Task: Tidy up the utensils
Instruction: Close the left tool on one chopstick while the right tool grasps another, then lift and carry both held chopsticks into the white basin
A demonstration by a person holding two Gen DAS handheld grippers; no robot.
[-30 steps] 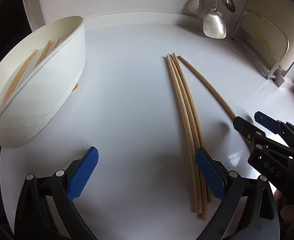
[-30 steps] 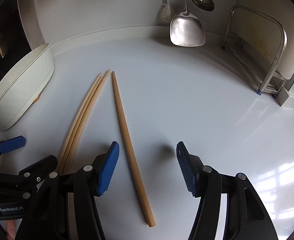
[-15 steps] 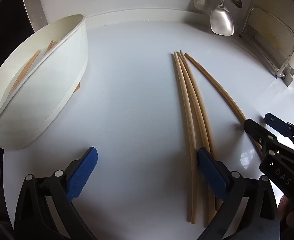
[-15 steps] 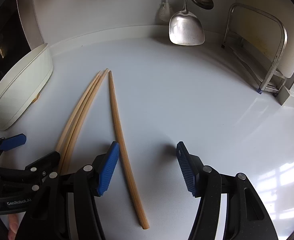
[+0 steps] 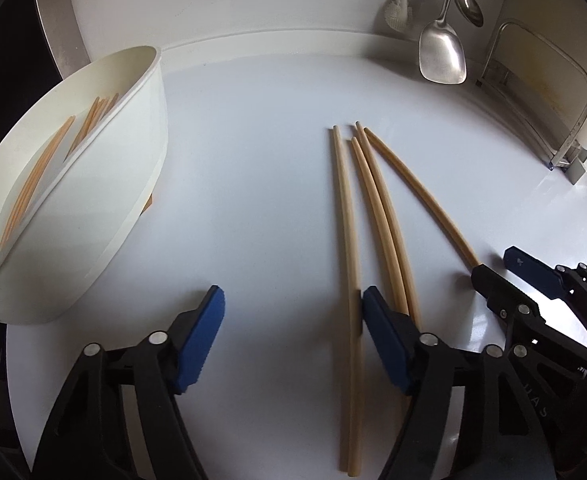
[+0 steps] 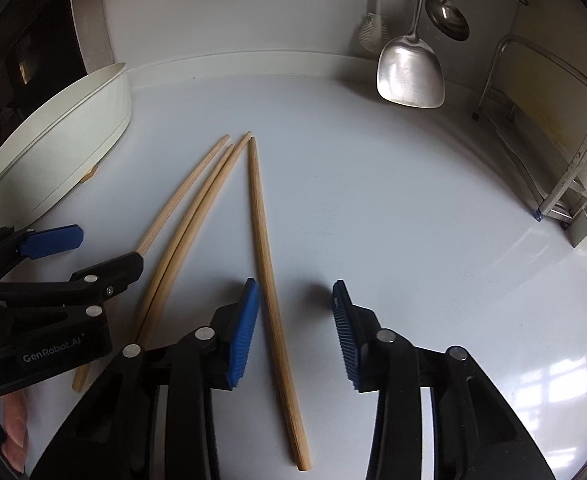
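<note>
- Left gripper, fingers half-closed and just narrowing, straddles one pale wooden chopstick on the white desk; its neighbours lie close and could get nudged.
- Right gripper, also closing around the darker lone chopstick, isn't yet pinching; the round stick may roll free; the white oval holder is well apart.

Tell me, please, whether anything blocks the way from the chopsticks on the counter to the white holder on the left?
Nothing visible does: bare counter lies between the loose chopsticks and the white holder. Both grippers, left gripper and right gripper, sit at the chopsticks' near ends.
</note>
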